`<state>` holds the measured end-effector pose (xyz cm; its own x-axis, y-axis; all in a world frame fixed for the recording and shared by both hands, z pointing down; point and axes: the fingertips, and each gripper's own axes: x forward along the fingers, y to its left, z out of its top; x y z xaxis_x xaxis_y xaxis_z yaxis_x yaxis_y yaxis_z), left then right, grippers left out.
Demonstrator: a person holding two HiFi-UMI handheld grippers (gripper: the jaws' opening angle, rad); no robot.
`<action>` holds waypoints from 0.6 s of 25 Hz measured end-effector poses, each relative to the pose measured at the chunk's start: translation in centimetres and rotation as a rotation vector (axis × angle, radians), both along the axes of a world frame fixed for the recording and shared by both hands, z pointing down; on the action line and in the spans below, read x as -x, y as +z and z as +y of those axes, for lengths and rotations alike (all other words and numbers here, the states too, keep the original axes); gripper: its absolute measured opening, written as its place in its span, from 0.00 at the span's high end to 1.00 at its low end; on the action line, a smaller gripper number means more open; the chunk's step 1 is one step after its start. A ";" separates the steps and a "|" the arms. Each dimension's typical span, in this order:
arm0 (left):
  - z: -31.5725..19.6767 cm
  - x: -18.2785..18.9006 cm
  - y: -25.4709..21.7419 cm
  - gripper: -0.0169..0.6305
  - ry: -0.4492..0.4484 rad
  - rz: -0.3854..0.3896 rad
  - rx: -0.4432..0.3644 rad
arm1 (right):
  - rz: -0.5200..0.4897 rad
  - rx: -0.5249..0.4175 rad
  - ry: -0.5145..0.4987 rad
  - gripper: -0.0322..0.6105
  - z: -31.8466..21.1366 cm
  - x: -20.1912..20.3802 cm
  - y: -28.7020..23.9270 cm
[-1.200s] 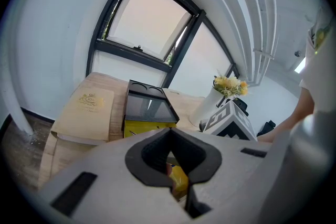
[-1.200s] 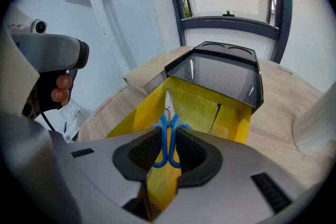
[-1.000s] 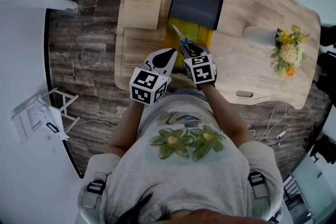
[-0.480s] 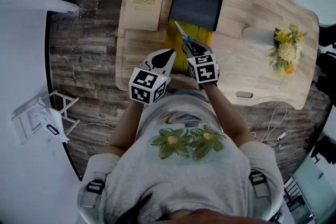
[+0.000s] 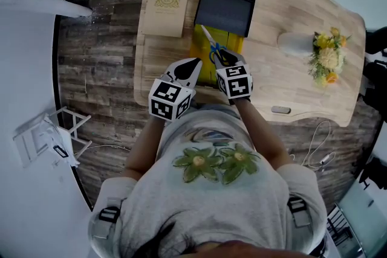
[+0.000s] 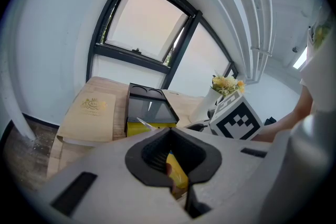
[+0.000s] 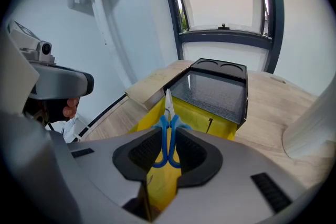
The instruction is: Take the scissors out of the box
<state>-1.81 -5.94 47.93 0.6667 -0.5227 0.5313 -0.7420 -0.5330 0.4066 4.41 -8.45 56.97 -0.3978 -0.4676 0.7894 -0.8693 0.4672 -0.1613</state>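
Note:
The box point(image 5: 205, 57) lies open on the wooden table, yellow inside, with its black lid point(image 5: 227, 0) folded back. In the right gripper view the scissors point(image 7: 168, 136) stand nearly upright over the yellow box point(image 7: 202, 118). Their blue handle loops sit between the pads and the blades point away. My right gripper point(image 7: 167, 152) is shut on those handles. The head view shows the scissors point(image 5: 211, 45) above the box's near part, just ahead of my right gripper point(image 5: 225, 58). My left gripper point(image 5: 188, 64) is at the box's left near edge. In its own view the left gripper point(image 6: 173, 157) is shut on a yellow edge of the box point(image 6: 177, 174).
A tan flat case with a gold crest point(image 5: 164, 4) lies left of the box. A white vase of yellow flowers point(image 5: 323, 51) stands at the table's right. The table's near edge point(image 5: 181, 101) runs just under my grippers. A white rack point(image 5: 51, 136) stands on the floor at left.
The right gripper and the scissors have shifted slightly to the right and away from me. The left gripper has stayed at the box's edge.

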 end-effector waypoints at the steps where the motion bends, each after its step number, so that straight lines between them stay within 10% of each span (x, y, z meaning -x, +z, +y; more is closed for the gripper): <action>1: 0.0 0.0 0.0 0.96 0.000 0.000 -0.001 | -0.003 -0.004 0.002 0.82 0.0 0.0 -0.1; 15: 0.6 0.0 -0.6 0.96 0.000 -0.009 -0.021 | -0.044 -0.064 0.027 0.82 0.1 -0.3 -2.5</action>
<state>-1.82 -5.37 47.34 0.6617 -0.5339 0.5265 -0.7458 -0.5412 0.3885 4.71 -8.35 54.52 -0.4180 -0.5272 0.7398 -0.8744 0.4543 -0.1703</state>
